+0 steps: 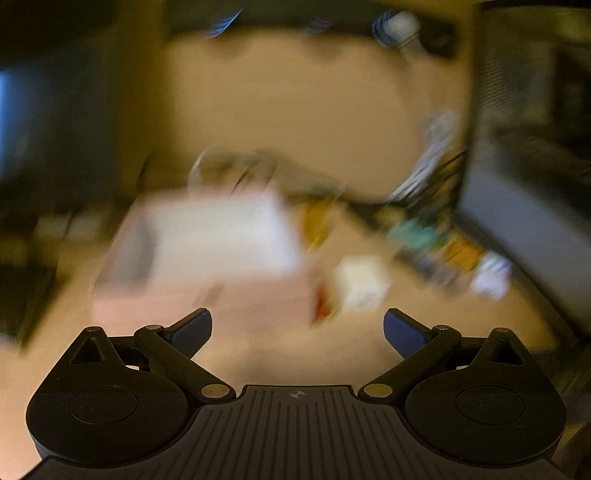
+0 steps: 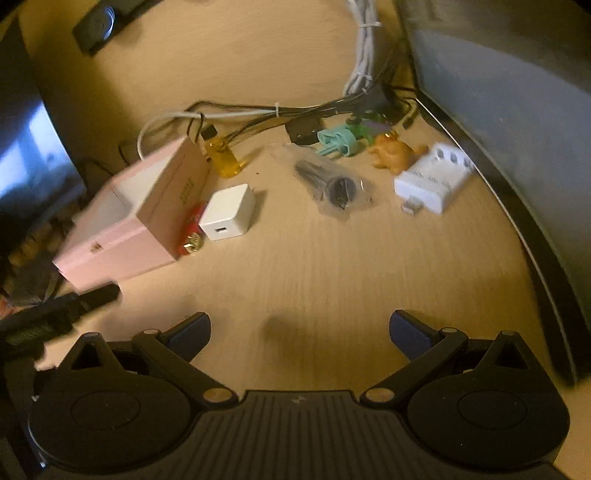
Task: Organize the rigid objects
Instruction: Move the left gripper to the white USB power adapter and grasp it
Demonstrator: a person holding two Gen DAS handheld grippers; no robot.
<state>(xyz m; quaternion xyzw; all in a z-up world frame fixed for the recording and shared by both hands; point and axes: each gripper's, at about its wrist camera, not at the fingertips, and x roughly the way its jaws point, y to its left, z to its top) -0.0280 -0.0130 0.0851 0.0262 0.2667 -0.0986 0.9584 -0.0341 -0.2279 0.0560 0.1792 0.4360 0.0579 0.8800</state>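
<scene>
A pink open box point(image 2: 122, 218) sits on the wooden desk point(image 2: 314, 273), left of centre; it shows blurred in the left wrist view point(image 1: 207, 251). Beside it lie a white cube charger point(image 2: 229, 212), a red item point(image 2: 192, 236) and an amber clear piece point(image 2: 221, 157). Farther right are a plastic bag with black parts point(image 2: 332, 184), a teal strap point(image 2: 338, 140), an orange figurine point(image 2: 395, 151) and a white battery charger point(image 2: 434, 179). My right gripper point(image 2: 299, 332) is open and empty above bare desk. My left gripper point(image 1: 297, 328) is open and empty; its dark tip point(image 2: 99, 295) shows near the box's front corner.
A bundle of white and black cables point(image 2: 362, 55) runs along the back. A large grey panel point(image 2: 517, 129) with a dark edge borders the desk on the right. A dark screen point(image 2: 29, 155) stands at the left. A black speaker point(image 2: 99, 22) lies at the back left.
</scene>
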